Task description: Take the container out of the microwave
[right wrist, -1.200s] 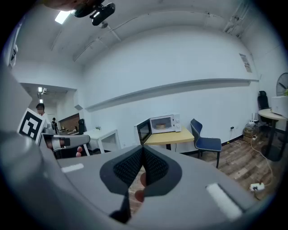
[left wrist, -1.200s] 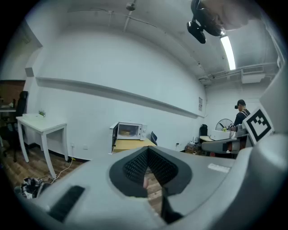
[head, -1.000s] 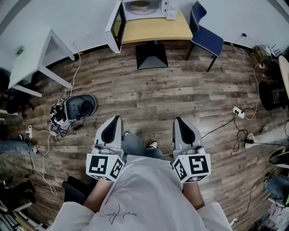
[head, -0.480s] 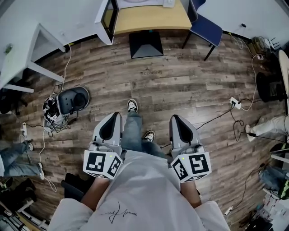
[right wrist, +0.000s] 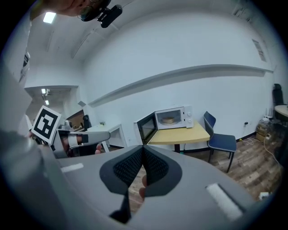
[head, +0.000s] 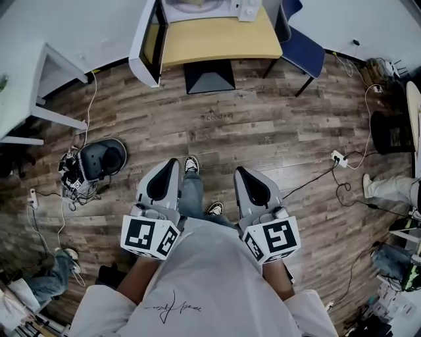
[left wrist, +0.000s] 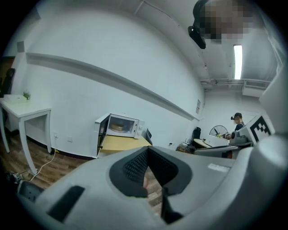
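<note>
Approach step: we're well short of the microwave (head: 204, 8) at 12 o'clock. Its door (head: 146, 45) is open, container (right wrist: 168, 120) inside. Left gripper (head: 172, 161) & right gripper (head: 239, 170): jaws together, nothing held. Next: close in, open 1 gripper, reach in.

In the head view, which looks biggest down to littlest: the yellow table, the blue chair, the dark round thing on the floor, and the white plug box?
1. yellow table
2. blue chair
3. dark round thing
4. white plug box
The chair and the round thing look fairly close in size.
</note>
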Available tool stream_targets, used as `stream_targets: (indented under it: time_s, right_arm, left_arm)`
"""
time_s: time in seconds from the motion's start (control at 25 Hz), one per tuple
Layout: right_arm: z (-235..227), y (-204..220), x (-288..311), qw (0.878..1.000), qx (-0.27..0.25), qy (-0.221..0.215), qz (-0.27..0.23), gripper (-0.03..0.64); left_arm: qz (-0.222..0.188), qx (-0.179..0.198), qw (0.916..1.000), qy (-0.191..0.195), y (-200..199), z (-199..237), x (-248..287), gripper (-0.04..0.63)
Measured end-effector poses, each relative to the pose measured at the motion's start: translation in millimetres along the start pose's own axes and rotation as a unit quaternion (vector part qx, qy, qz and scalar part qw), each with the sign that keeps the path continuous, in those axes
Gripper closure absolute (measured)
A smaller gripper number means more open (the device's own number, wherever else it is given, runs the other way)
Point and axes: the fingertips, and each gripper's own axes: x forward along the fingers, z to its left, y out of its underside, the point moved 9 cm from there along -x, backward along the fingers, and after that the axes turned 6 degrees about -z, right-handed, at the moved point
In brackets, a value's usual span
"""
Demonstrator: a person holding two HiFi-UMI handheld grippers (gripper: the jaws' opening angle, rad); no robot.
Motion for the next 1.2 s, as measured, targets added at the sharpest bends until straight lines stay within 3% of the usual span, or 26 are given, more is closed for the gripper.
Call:
stream_targets:
  time_s: [0.52, 0.76, 1.2]
  right_arm:
    - [-38, -71, 146, 0.999, -0.03, 0.045, 0.0, 0.612]
    - [-45, -94, 197, 0.998, -0.033, 0.046, 0.003, 0.612]
    - [-56, -102, 232, 0.999, -0.022, 0.043, 0.011, 0.604]
  left_arm:
    - [0.004, 0.003, 0.9982, 0.06, -66, 73, 119, 0.595]
    - [0.027, 0.007, 0.9923, 0.12, -84, 97, 161, 0.595]
    - [0.027, 0.01, 0.9889, 0.146, -95, 116, 188, 0.595]
